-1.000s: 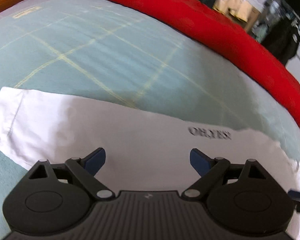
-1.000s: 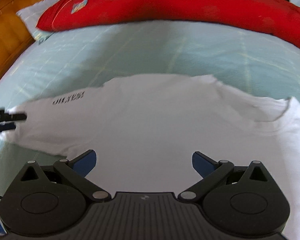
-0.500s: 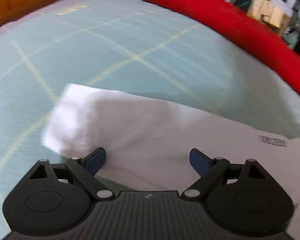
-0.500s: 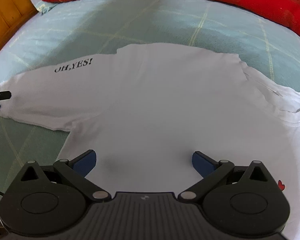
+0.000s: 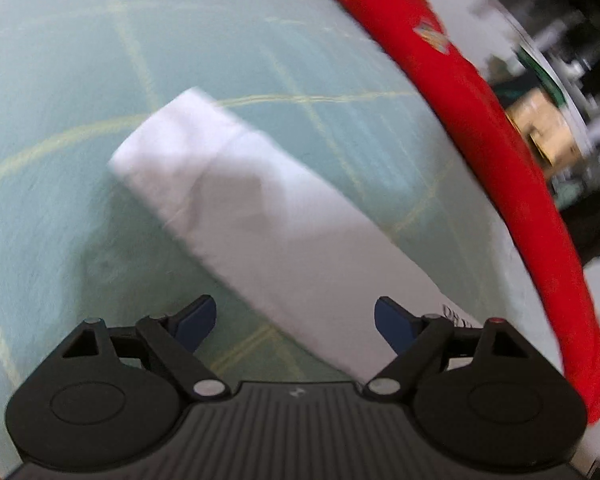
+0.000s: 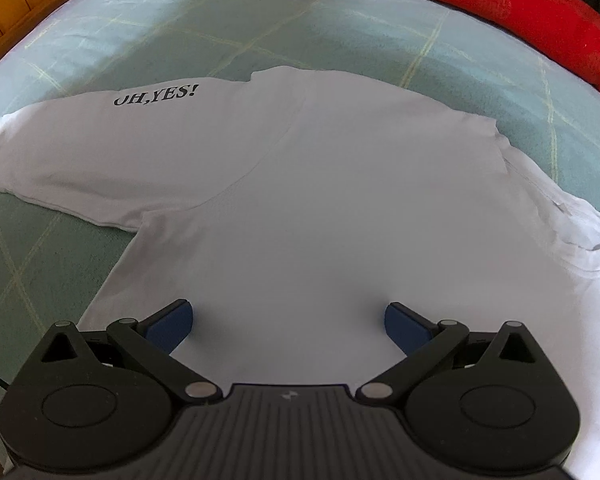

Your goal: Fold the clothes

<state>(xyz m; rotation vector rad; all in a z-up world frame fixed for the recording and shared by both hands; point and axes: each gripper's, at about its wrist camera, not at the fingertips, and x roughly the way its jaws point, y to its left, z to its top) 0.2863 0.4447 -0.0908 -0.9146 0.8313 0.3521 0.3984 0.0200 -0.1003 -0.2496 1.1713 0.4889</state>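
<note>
Left hand-held gripper now over sleeve, wide, empty.

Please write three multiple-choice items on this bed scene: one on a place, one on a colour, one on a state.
1. Where is the black "OH,YES!" print?
A. on the sleeve
B. on the chest
C. on the red bolster

2. What colour is the T-shirt?
A. red
B. white
C. teal

3. How do the jaws of the right gripper stand?
A. shut on the hem
B. shut on nothing
C. open above the shirt

Answers:
1 A, the lettering sits on the sleeve stretched out to the left.
2 B, it lies white on the checked teal sheet.
3 C, the blue pads stand apart with nothing pinched.
</note>
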